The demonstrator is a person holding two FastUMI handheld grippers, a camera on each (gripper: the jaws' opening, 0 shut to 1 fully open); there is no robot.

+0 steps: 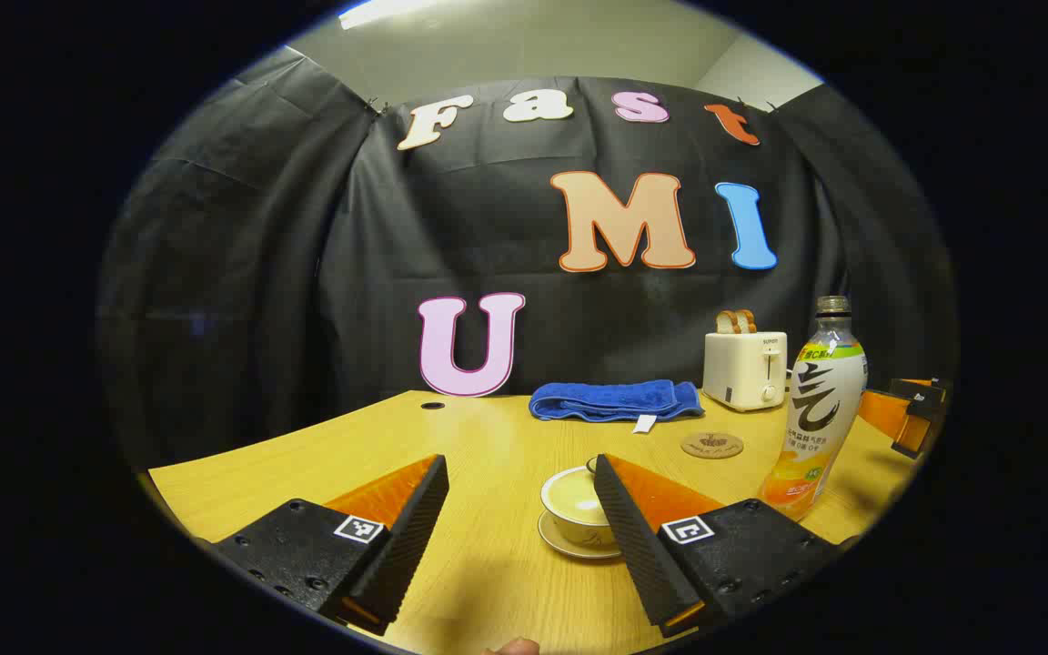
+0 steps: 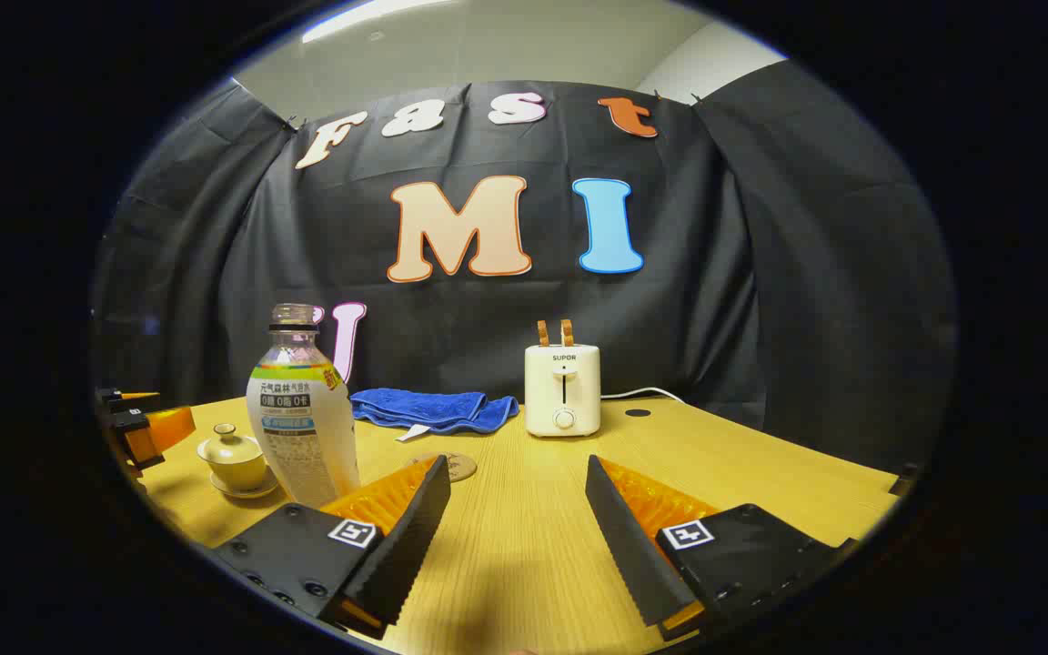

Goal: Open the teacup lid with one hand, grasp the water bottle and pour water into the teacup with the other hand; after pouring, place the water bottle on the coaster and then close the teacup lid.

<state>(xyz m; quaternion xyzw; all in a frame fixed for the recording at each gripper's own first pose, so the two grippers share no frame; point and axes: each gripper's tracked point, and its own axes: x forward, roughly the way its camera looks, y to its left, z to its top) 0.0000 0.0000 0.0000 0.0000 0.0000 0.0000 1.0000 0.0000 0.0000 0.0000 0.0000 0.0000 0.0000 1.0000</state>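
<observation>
Wooden table [image 2: 742, 464] inside black-cloth booth; toaster [image 2: 563, 389] and blue towel [image 2: 433, 409] at the back. Left gripper [image 1: 519, 537] hovers w/ jaws spread wide, holding nothing; teacup [image 1: 577, 509] on its saucer sits just ahead, partly behind the inner finger. In right gripper view the lid [image 2: 226, 443] is still on. Right gripper [image 2: 517, 537] is also spread and empty, water bottle [image 2: 301, 409] to its left, apart. Coaster [image 1: 711, 445] lies behind the cup, near the bottle.

Step in hand, by judgement: lid removal. Centre jaws over the knob, descend vertically, pinch lightly, lift straight to avoid dragging the cup.

Bottle stands upright, long axis vertical, neck up, no cap visible.
</observation>
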